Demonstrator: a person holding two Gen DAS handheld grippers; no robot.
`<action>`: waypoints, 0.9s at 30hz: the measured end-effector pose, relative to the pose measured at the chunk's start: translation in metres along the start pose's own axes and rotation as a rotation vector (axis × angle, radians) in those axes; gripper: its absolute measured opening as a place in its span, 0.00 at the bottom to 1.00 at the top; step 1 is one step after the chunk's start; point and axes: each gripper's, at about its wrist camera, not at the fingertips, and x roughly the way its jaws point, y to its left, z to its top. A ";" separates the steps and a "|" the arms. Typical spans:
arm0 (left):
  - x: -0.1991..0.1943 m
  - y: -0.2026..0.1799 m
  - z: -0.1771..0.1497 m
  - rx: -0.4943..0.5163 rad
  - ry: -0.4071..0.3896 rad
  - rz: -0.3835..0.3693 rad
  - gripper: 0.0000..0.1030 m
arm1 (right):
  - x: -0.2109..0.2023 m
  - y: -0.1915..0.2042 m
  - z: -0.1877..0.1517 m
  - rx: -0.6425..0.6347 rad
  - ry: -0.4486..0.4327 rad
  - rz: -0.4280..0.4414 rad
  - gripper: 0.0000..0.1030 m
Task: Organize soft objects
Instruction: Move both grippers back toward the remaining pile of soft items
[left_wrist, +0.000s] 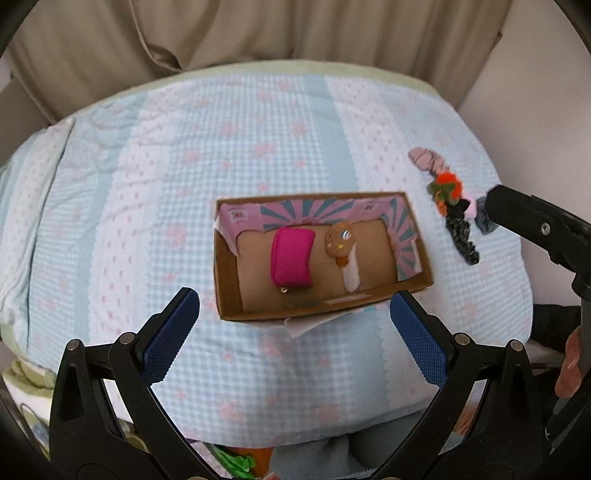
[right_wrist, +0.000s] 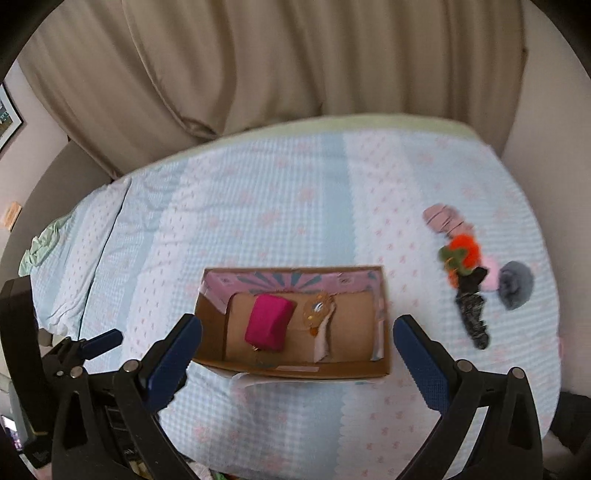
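Note:
An open cardboard box (left_wrist: 226, 280) (right_wrist: 210, 332) lies on the bed. Inside are a magenta pouch (left_wrist: 292, 261) (right_wrist: 269, 325) and a brown plush toy (left_wrist: 340, 242) (right_wrist: 318, 310). Right of the box lies a row of soft pieces: a pink one (left_wrist: 424, 158) (right_wrist: 441, 218), an orange-green one (left_wrist: 445, 186) (right_wrist: 461, 253), a black one (left_wrist: 460, 230) (right_wrist: 472, 317) and a grey one (right_wrist: 515, 284). My left gripper (left_wrist: 294, 323) is open and empty, just in front of the box. My right gripper (right_wrist: 297, 350) is open and empty, over the box's near side.
A light blue checked bedspread (left_wrist: 184, 166) (right_wrist: 277, 203) covers the bed. Beige curtains (right_wrist: 258, 66) hang behind it. The right gripper's body (left_wrist: 543, 229) shows at the right of the left wrist view, near the soft pieces. The left gripper (right_wrist: 99, 341) shows at the left of the right wrist view.

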 end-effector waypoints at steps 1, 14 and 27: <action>-0.006 -0.002 0.000 -0.001 -0.014 -0.003 1.00 | -0.008 -0.004 -0.001 0.001 -0.017 -0.008 1.00; -0.058 -0.067 0.032 0.019 -0.192 -0.024 1.00 | -0.110 -0.099 -0.007 0.085 -0.221 -0.193 1.00; -0.044 -0.202 0.070 -0.010 -0.259 -0.049 1.00 | -0.125 -0.260 0.017 0.068 -0.246 -0.232 1.00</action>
